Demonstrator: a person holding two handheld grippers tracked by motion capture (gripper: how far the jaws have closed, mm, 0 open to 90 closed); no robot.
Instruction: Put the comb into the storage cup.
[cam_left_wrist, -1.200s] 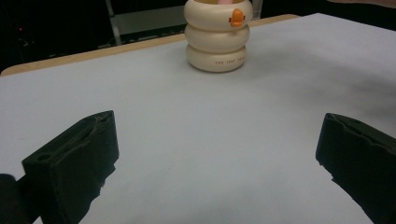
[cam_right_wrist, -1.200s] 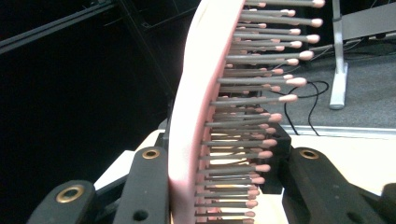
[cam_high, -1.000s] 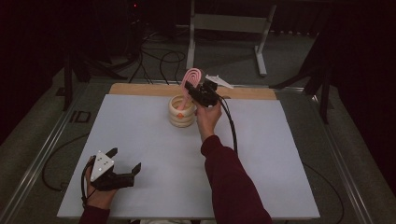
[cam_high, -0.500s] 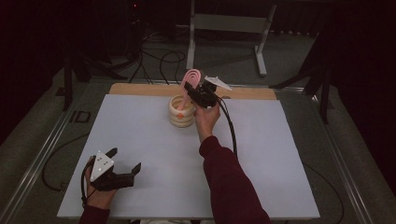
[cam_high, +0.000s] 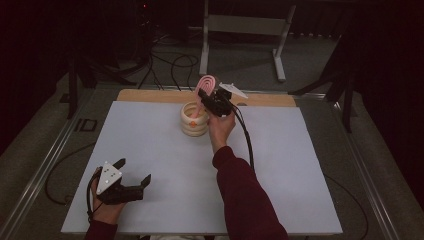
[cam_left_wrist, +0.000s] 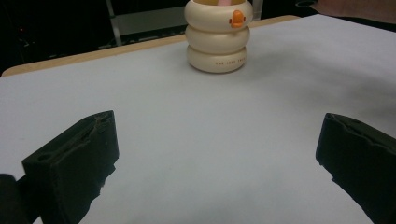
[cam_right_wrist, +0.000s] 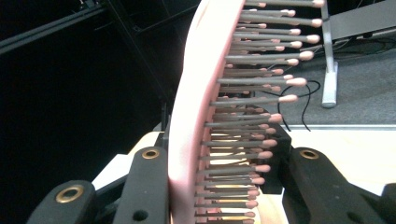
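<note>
At the near left corner of the white desk (cam_high: 150, 150), the left tongs (cam_high: 134, 173) rest low in the person's left hand (cam_high: 107, 210), a grey three-cornered plate on top. Their jaws stand wide apart with nothing between them; in the left gripper view only bare desk surface lies in the gap.

Toward the far middle of the desk stands a cream holder (cam_high: 194, 119) shaped like three stacked rings. It has a small orange duck-like badge on its top ring and a line of small dark lettering on its lowest ring, too small to read.

Just right of the holder, the right tongs (cam_high: 204, 97) are held up above its rim by the right hand (cam_high: 220, 127), in a dark red sleeve (cam_high: 245, 195). They are closed on a pink hairbrush (cam_high: 206, 84), whose head rises above the holder's mouth. In the right gripper view the pink back of the brush lies against one jaw and its grey, pink-tipped bristles point toward the other. A black cable (cam_high: 246, 140) trails from the right tongs along the desk.
</note>
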